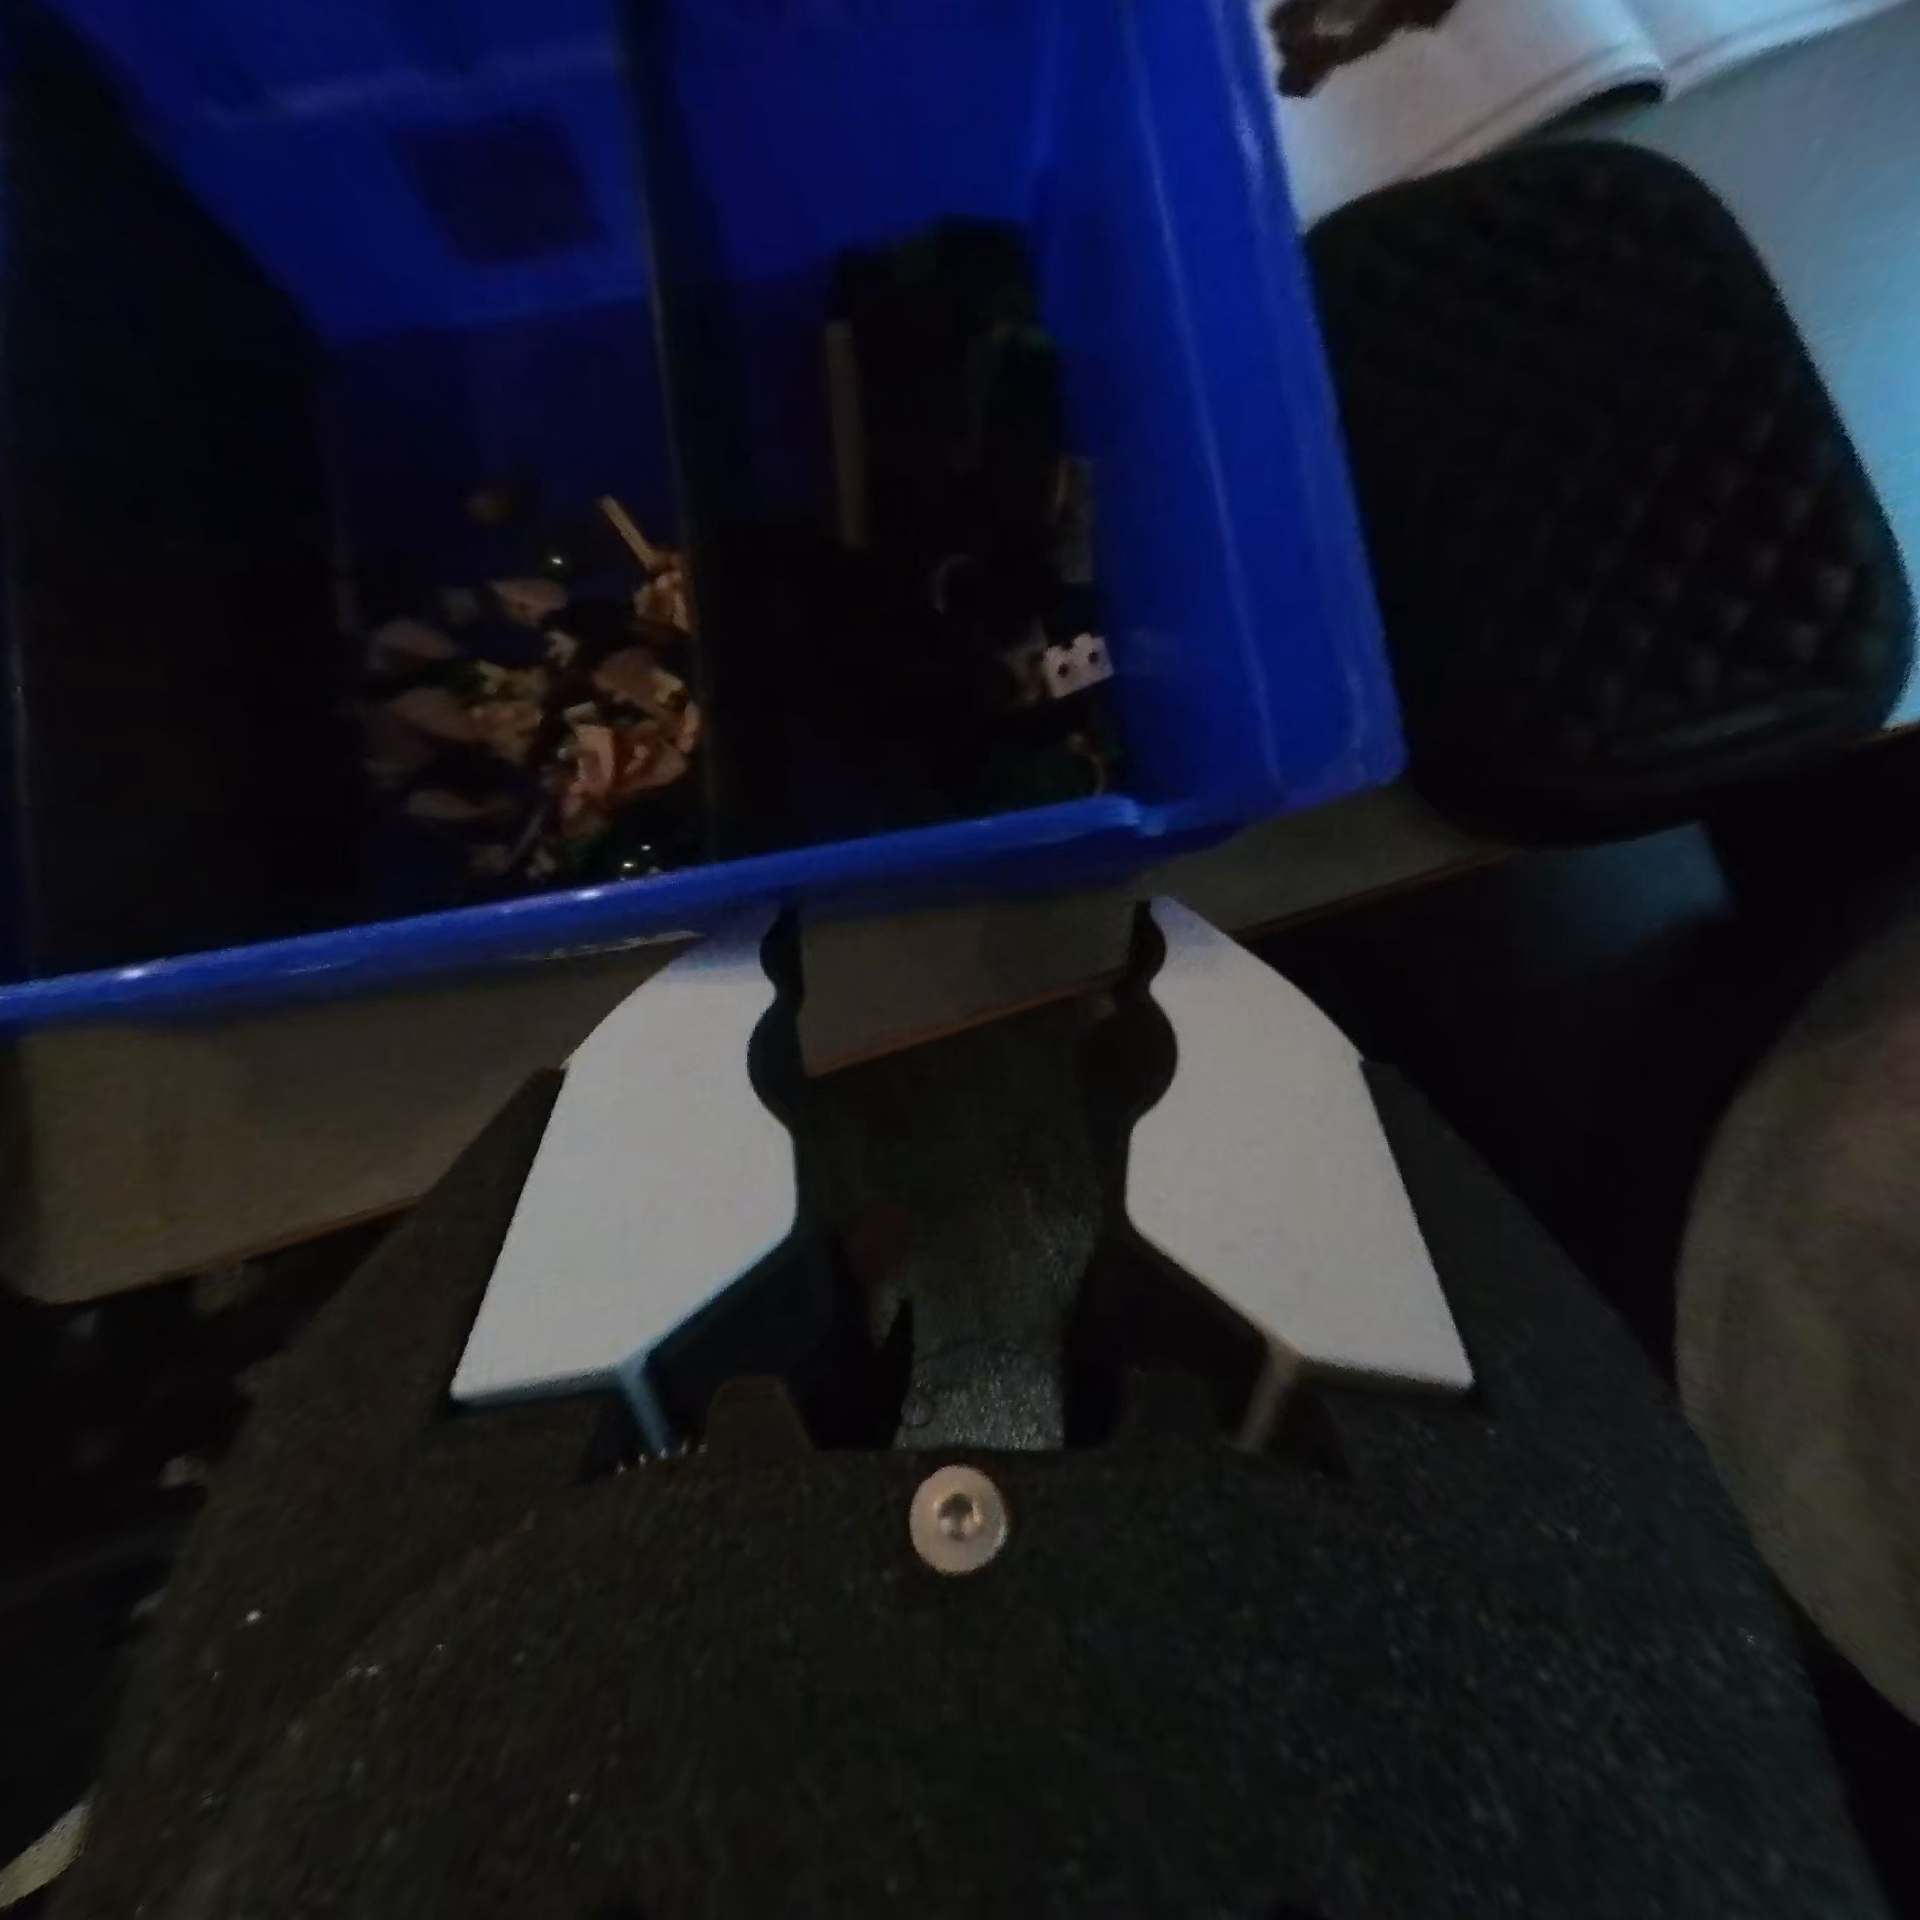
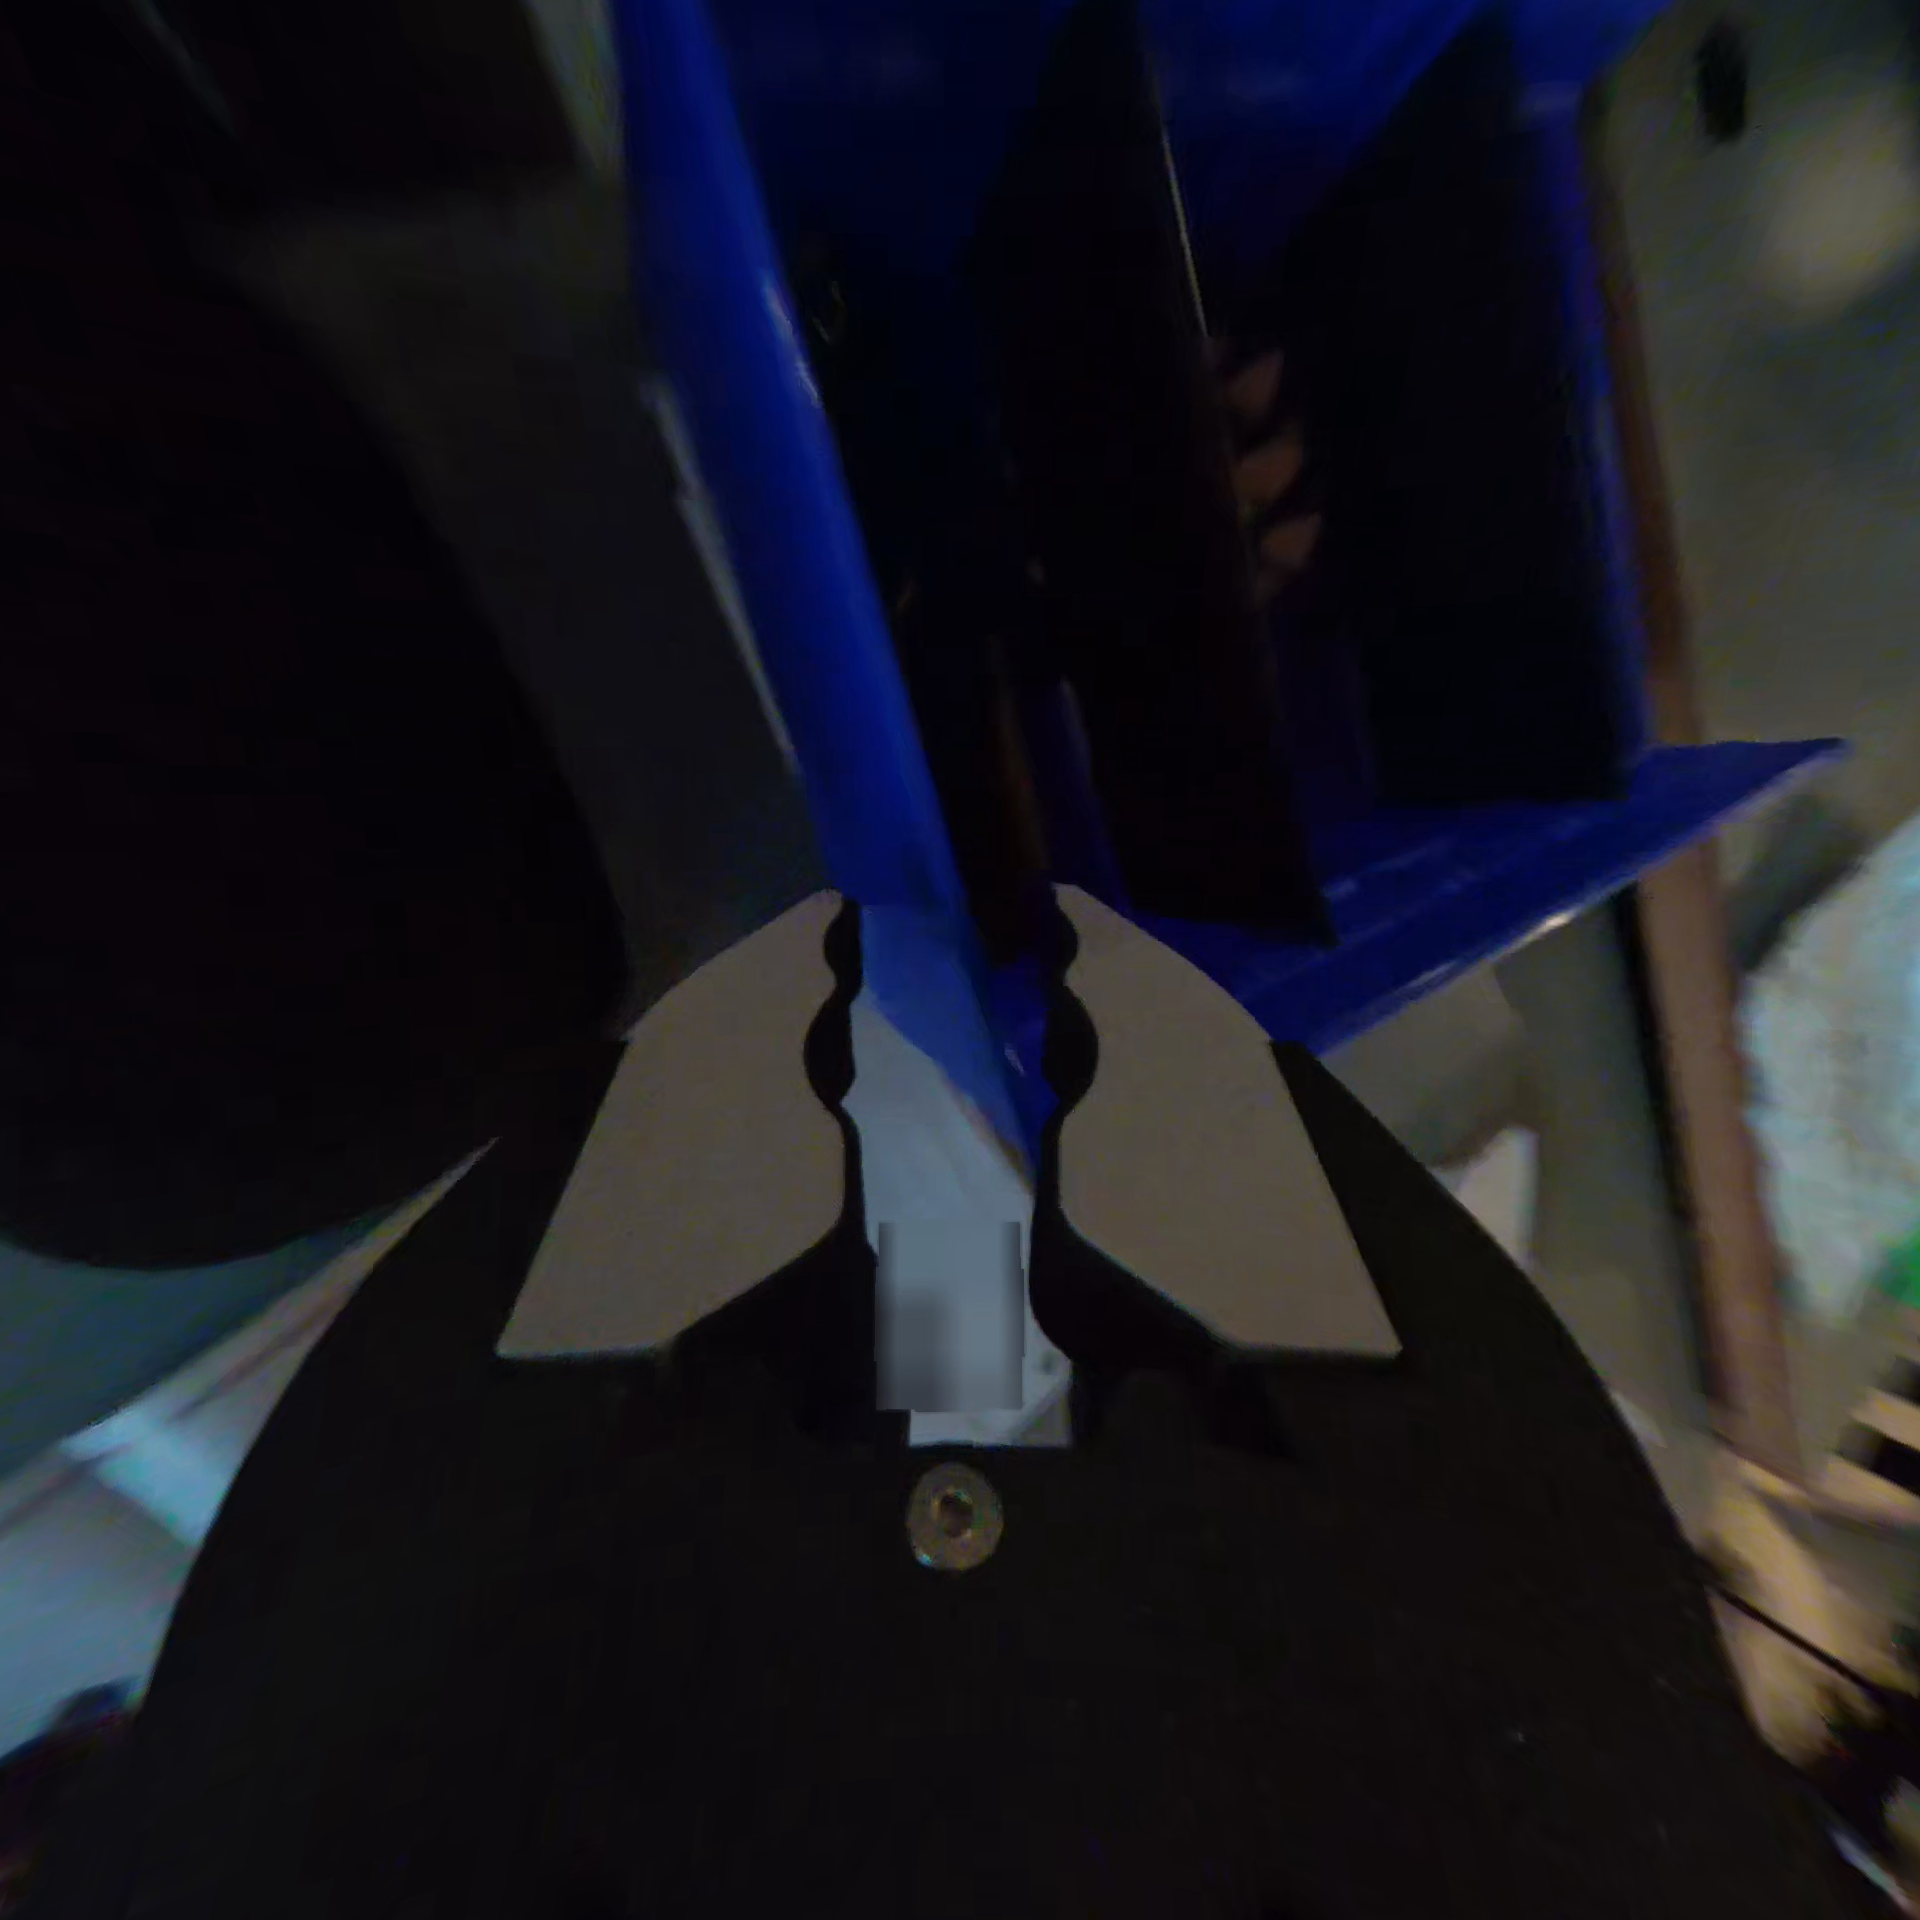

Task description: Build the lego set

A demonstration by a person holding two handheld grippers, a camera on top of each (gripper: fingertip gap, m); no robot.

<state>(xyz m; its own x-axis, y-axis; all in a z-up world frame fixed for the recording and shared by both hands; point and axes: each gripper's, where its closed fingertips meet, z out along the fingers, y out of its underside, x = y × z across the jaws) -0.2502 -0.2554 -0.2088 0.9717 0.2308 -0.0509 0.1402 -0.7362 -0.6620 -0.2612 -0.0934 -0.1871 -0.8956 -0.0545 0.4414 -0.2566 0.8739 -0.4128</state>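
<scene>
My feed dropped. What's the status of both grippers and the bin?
Left gripper open, bare, just below blue bin rim. Right gripper straddles bin wall; contact unclear. Black chair back beside bin.

Sitting just ahead of the left gripper [image 1: 961,935]: a bin [image 1: 623,935], small parts [image 1: 551,707] inside, a chair back [image 1: 1621,499] at right.

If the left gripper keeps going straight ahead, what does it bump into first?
Probably the blue bin. The left gripper is open with nothing between its fingers, and the bin's near rim lies right across the tips. How much space is left before they touch is hard to judge.
</scene>
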